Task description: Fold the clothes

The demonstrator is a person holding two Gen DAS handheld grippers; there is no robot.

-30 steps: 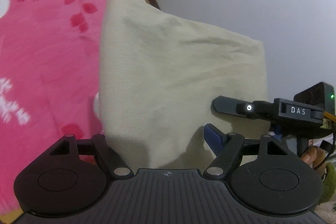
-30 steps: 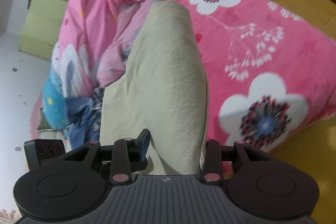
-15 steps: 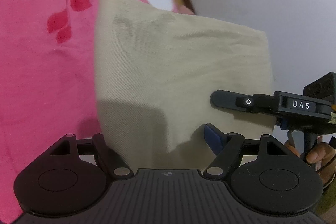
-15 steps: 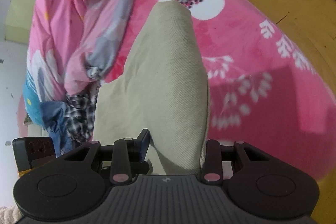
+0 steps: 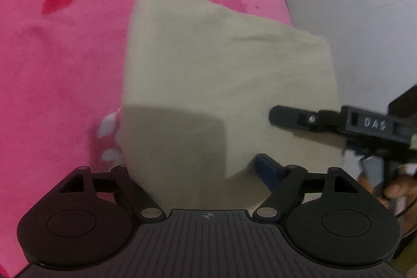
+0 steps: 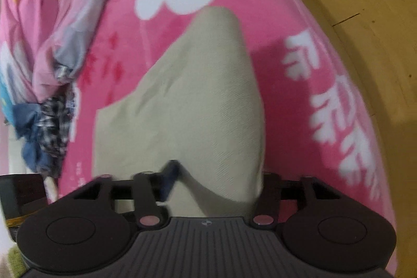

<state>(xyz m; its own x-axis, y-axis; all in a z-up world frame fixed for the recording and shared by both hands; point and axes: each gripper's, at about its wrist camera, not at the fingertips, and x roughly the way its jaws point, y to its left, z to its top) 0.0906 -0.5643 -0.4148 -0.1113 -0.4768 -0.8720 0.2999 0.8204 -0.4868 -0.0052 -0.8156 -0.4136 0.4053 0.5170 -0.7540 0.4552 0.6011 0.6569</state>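
A pink flowered blanket (image 6: 325,64) is being used as the folding surface, and above it a beige garment (image 5: 224,74) is being held up by one edge, with its far end drooping toward the blanket. The step in hand is judged to be the lowering of this already doubled cloth onto the bedding, and it is best done with both grips kept level and pulled gently apart, so that the hanging edge is laid down first and the rest is draped flat without a wrinkle being trapped. An open patch of blanket should be chosen, since a heap of other clothes (image 6: 49,106) is lying close by on the left of the right wrist view. In the left wrist view the cloth is being pinched near its lower edge by the left gripper (image 5: 194,169), whose jaws are closed narrowly on the fabric, the blue pad of one finger showing just beside it. The right gripper (image 6: 217,180) is likewise being kept closed on the garment's near edge, the beige cloth running straight out from between its jaws and filling the middle of its view. From the left camera, the right tool is being seen as a black finger lying against the cloth's right side.
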